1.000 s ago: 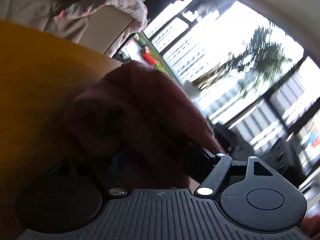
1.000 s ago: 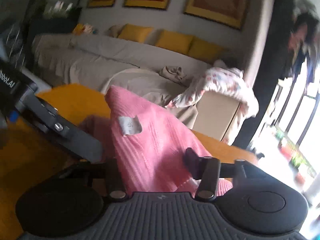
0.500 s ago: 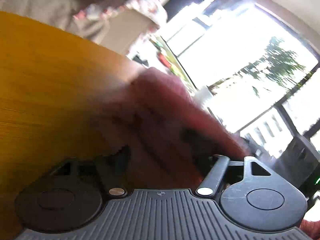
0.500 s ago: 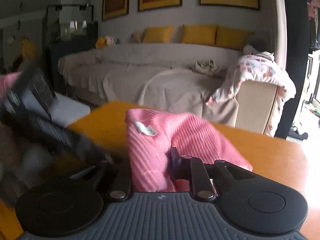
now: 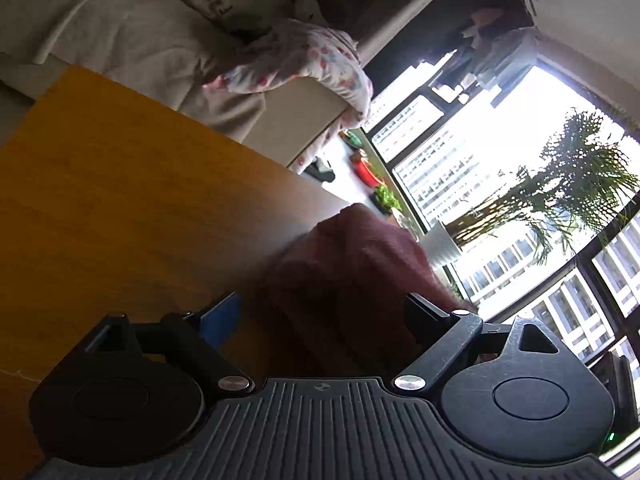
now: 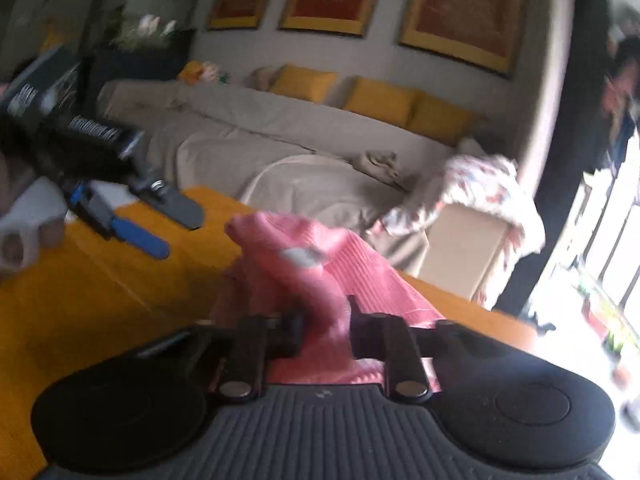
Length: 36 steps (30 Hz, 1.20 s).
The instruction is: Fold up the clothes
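A sofa under a beige cover fills the upper middle of the right wrist view, with yellow cushions along its back and three framed pictures on the wall above. A floral blanket hangs over its arm at the right. In the left wrist view a big window takes the right half of the frame, with a palm and tower blocks outside.

The yellow wooden tabletop spreads over the left and centre of both views. On it lies the pink ribbed garment, bunched in a heap at the lower centre of the right wrist view, a white label showing on top.

The right gripper sits at the bottom centre of its own view. Its jaws are closing, and a fold of the garment runs between them, pinched there; the rest of the cloth rises up and away towards the frame centre.

The left gripper shows at the left of the right wrist view, blurred, above the tabletop and apart from the garment. Its jaws stand wide and are opening. In its own view the garment lies in shadow between the fingers, nearer the right one; the blue-tipped left finger is clear of the cloth.
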Motion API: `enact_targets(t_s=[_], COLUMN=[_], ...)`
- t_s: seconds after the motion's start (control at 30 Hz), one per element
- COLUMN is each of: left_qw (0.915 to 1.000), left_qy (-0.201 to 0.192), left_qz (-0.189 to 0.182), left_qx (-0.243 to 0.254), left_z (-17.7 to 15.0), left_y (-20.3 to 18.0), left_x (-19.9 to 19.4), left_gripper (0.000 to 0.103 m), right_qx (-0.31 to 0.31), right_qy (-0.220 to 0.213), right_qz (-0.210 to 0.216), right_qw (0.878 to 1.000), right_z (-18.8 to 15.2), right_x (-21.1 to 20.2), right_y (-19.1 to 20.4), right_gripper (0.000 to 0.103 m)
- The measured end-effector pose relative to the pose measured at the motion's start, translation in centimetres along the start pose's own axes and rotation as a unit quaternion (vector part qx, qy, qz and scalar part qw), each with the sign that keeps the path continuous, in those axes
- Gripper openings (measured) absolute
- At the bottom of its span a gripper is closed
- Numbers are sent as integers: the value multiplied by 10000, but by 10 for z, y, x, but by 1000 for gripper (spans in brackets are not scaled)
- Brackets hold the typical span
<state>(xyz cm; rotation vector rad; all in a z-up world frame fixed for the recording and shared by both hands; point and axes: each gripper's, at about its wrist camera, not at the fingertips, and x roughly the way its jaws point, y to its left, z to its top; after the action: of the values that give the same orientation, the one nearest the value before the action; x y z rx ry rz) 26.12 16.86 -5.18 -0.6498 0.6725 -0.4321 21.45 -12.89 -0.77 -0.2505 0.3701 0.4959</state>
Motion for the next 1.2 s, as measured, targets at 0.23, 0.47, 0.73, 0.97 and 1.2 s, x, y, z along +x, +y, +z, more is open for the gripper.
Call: enact_targets(t_s=[0.23, 0.47, 0.73, 0.97, 1.2], left_qw=[9952, 9857, 9938, 9956, 9973], left_qy=[-451, 142, 192, 270, 306], left_qz=[-841, -1638, -1018, -869, -649], left_qx=[226, -366, -396, -242, 172], left_z=[19, 17, 26, 32, 41], left_y=[-33, -36, -2, -6, -10], left_x=[-9, 38, 74, 80, 88], left_gripper=[91, 90, 85, 85, 85], right_qx=[1048, 161, 672, 1013, 1680], right_qy=[130, 208, -193, 682, 1441], right_qz=[552, 361, 327, -91, -123], right_qw=[9929, 9990, 9970, 9925, 9751], right_z=[-3, -8, 13, 8, -7], right_x=[14, 30, -14, 49, 75], right_y=[-27, 3, -38, -51, -35], right_gripper=[13, 17, 103, 103, 103])
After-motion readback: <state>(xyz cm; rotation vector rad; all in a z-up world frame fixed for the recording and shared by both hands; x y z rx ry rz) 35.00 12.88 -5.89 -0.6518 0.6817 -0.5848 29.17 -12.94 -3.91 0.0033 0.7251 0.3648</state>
